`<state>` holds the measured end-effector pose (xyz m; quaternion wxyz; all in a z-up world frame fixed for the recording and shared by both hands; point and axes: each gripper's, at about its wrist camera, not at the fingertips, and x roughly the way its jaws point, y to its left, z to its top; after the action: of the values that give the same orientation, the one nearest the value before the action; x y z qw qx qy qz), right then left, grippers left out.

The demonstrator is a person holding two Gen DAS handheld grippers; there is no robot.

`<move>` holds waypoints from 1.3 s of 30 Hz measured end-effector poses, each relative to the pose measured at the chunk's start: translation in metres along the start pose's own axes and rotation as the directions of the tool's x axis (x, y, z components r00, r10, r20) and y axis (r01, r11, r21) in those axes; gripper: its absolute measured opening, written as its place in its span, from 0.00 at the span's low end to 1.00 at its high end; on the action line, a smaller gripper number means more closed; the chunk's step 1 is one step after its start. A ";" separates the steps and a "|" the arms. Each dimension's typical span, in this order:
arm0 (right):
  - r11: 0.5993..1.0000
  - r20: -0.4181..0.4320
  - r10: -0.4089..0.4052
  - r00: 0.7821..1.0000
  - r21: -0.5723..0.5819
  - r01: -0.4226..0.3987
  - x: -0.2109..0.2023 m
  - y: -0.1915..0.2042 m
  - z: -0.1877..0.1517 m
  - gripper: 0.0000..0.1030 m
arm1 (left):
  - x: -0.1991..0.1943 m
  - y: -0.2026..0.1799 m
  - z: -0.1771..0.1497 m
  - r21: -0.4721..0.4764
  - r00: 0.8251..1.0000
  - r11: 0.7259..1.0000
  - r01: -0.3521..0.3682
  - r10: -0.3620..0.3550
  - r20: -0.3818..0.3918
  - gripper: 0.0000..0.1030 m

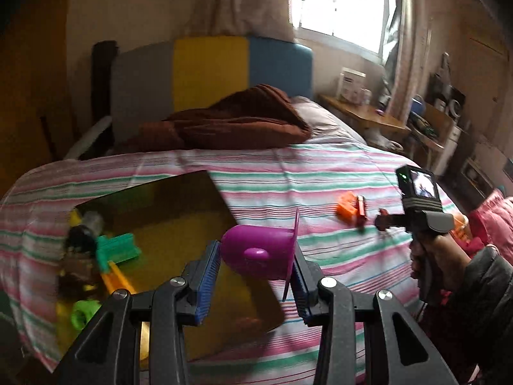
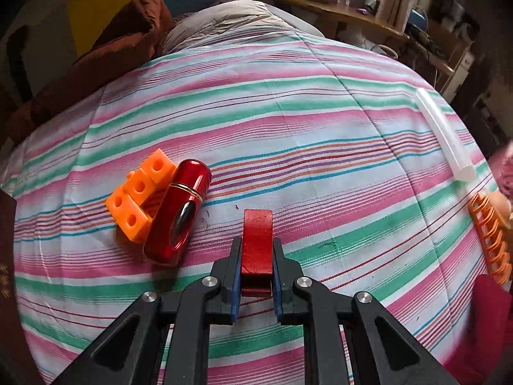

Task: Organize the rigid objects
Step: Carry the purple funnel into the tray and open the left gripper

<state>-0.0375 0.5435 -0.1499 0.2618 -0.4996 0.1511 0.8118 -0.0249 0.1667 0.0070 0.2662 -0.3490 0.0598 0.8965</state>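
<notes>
My left gripper [image 1: 256, 256] is shut on a purple plastic cup [image 1: 256, 243] with a wide flange. It holds the cup sideways in the air above a dark tray [image 1: 166, 211] on the striped bed. Several toys lie at the tray's left side: a green piece [image 1: 118, 248], an orange piece [image 1: 117, 280] and a lime ring [image 1: 81, 316]. My right gripper [image 2: 256, 240] is shut on a red block [image 2: 257, 224] just over the bedspread. An orange block [image 2: 138, 199] and a red capsule [image 2: 179, 211] lie touching each other to its left.
A white tube [image 2: 442, 134] and an orange comb-like piece [image 2: 490, 237] lie near the bed's right edge. A brown blanket [image 1: 243, 118] is bunched at the headboard. A wooden side table [image 1: 362, 112] and cluttered shelves stand beyond the bed. A hand [image 1: 429, 256] holds the right gripper's handle.
</notes>
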 end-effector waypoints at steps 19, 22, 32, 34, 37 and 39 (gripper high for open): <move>0.997 0.021 -0.050 0.999 -0.055 0.051 0.003 0.012 0.001 0.15 | 0.007 0.070 -0.038 -0.141 0.994 0.988 -0.070 0.058 -0.091 0.40; 0.997 0.019 -0.049 0.999 -0.055 0.050 0.002 0.013 0.001 0.15 | 0.006 0.088 -0.046 -0.199 0.993 0.978 -0.056 0.033 -0.113 0.40; 0.997 0.016 -0.051 0.999 -0.055 0.052 0.002 0.014 0.002 0.15 | -0.027 0.148 -0.067 -0.308 0.996 0.950 -0.039 0.013 -0.083 0.40; 0.997 0.016 -0.051 0.999 -0.054 0.052 0.001 0.014 0.001 0.15 | -0.024 0.147 -0.067 -0.328 0.996 0.945 -0.012 -0.018 -0.088 0.40; 0.997 0.015 -0.051 0.999 -0.056 0.052 0.002 0.014 0.001 0.15 | -0.013 0.140 -0.061 -0.351 0.992 0.935 0.051 -0.088 -0.091 0.40; 0.997 0.015 -0.051 0.999 -0.054 0.052 0.002 0.014 0.001 0.15 | -0.004 0.134 -0.057 -0.354 0.988 0.932 0.080 -0.122 -0.098 0.40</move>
<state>-0.0472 0.5333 -0.1510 0.2699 -0.5047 0.1142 0.8120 -0.0580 0.0348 -0.0441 0.2418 -0.4458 -0.1026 0.8557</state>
